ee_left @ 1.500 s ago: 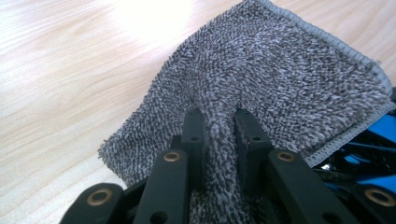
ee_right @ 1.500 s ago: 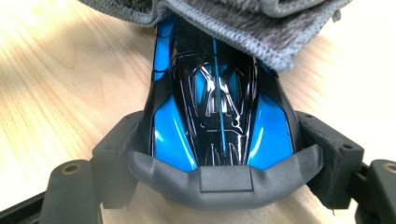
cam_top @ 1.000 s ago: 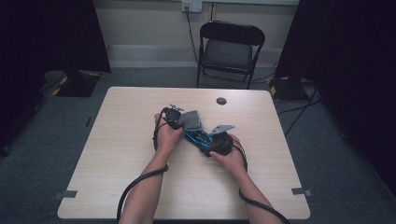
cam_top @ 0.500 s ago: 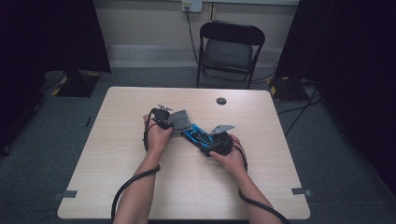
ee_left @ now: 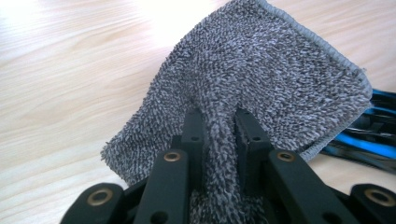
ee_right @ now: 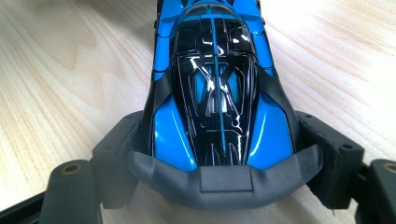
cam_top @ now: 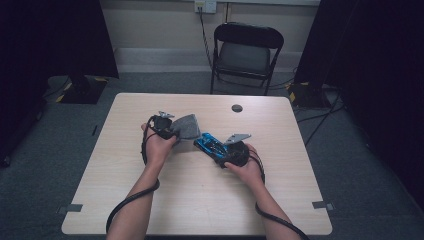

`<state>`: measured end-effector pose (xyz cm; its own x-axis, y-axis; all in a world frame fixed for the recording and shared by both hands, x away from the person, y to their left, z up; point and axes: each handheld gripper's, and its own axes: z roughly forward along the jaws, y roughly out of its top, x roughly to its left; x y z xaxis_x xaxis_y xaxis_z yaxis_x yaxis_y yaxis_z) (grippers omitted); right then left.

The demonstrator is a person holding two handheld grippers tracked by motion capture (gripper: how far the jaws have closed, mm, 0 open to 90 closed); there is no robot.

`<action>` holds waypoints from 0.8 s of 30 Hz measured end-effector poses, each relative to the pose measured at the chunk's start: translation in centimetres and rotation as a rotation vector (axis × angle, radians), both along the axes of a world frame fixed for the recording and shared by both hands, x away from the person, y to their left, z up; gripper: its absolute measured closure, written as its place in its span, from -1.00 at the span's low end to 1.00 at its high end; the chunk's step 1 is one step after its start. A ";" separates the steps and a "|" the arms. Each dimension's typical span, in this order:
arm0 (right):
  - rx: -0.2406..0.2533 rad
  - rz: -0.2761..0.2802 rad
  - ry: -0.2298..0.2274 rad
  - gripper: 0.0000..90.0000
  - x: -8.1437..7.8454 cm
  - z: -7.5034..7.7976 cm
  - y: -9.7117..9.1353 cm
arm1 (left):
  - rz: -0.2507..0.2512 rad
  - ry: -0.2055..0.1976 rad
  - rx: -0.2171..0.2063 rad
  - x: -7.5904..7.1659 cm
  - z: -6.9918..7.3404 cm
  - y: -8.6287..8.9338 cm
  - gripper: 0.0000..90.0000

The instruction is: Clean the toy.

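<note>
A blue and black toy car (cam_top: 208,144) sits near the middle of the table, its rear clamped between the jaws of my right gripper (cam_top: 216,149). In the right gripper view the car (ee_right: 215,84) points away from me, and my right gripper (ee_right: 222,140) grips both its sides. My left gripper (cam_top: 172,127) is shut on a grey terry cloth (cam_top: 188,126), held just left of the car's nose. In the left gripper view the cloth (ee_left: 271,70) bunches between the jaws of my left gripper (ee_left: 218,122), and a strip of the car (ee_left: 369,142) shows past its right edge.
The light wooden table (cam_top: 150,200) carries a small black round disc (cam_top: 237,108) near its far edge. A black folding chair (cam_top: 246,50) stands beyond the table. Cables trail from both grippers toward the table's near edge.
My left hand has moved left and slightly up with the cloth, drawing it away from the car. The right hand and the car have stayed put.
</note>
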<state>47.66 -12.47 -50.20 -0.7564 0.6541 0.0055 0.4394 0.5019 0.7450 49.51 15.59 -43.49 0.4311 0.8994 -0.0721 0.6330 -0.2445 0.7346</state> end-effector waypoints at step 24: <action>0.000 0.000 0.000 -0.48 0.0 0.0 0.0 | -0.271 -0.018 0.089 -3.4 -0.7 -9.5 0.69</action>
<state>47.67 -12.48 -50.20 -0.7564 0.6541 0.0055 0.4394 0.5019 0.7450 46.08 6.13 -44.16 0.6576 0.7533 0.0119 0.5227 -0.4675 0.7128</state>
